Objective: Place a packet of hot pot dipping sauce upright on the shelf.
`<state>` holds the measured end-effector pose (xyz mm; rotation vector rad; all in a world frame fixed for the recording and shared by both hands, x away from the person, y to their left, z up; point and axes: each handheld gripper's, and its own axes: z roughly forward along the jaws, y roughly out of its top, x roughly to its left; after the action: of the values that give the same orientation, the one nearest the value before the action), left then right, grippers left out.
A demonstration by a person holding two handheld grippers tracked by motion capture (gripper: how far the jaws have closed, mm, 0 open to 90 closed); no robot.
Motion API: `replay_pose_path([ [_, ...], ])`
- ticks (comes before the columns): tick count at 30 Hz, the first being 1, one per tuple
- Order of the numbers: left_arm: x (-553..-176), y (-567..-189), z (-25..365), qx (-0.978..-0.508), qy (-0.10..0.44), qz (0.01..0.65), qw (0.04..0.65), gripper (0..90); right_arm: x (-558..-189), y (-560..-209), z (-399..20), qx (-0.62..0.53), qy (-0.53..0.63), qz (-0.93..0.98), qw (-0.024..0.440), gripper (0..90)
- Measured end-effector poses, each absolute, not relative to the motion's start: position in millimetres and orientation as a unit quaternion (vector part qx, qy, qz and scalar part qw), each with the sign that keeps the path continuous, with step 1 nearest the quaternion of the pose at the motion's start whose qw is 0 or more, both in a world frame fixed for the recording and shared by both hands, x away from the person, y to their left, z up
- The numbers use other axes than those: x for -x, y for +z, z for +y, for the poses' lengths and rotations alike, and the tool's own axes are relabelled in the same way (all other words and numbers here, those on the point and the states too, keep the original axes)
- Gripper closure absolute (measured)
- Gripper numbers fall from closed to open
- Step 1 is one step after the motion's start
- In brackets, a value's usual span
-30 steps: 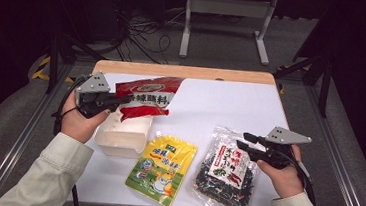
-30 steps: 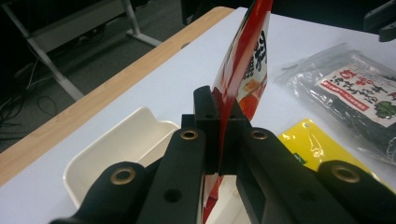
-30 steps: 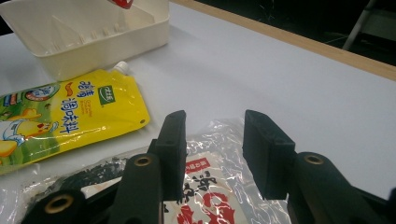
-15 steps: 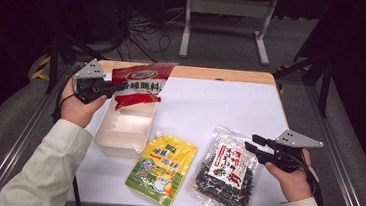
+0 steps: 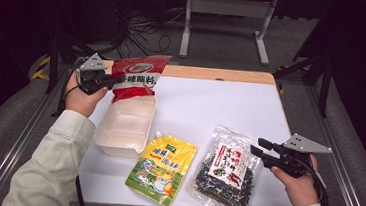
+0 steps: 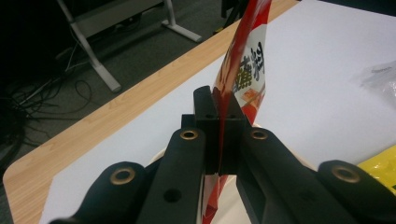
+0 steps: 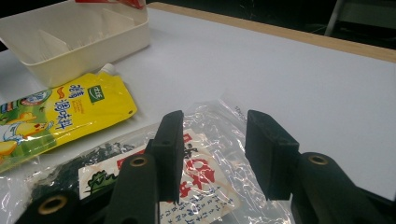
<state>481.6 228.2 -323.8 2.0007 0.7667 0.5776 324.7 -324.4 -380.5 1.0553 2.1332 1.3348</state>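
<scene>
Red pouch (image 5: 137,76) marked 辣 in clamped left claw (image 6: 219,123); right claw (image 7: 212,140) apart, empty.

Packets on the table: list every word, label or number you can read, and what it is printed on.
Red packet, clamped in the left gripper: large white characters "辣腌料"; the round logo above them is too blurred to read.
Yellow spouted pouch: red characters "调味料"; the green badge and small print are too small.
Clear seaweed bag: red and black characters on its white label, too blurred to read.
White box: no text.
</scene>
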Motion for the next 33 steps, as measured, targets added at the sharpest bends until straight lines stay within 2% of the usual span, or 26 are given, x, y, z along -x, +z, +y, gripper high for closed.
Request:
replay_pose_path([
  [10, -492.9, -330.9, 217.6, -0.82, 0.246, 0.299, 0.421, 90.0, -323.0, -381.4, -325.6, -0.378, 0.48, 0.765, 0.205, 56.8],
  [20, -503.5, -337.6, 202.9, -0.812, 0.268, 0.281, 0.436, 89.3, -322.2, -382.4, -325.6, -0.377, 0.481, 0.765, 0.202, 56.4],
  [29, -508.6, -351.2, 189.7, -0.835, 0.274, 0.259, 0.4, 85.0, -322.5, -383.6, -325.3, -0.377, 0.481, 0.766, 0.201, 56.0],
  [33, -509.2, -354.5, 188.4, -0.839, 0.269, 0.266, 0.39, 86.1, -322.5, -383.9, -324.9, -0.378, 0.481, 0.766, 0.199, 55.9],
])
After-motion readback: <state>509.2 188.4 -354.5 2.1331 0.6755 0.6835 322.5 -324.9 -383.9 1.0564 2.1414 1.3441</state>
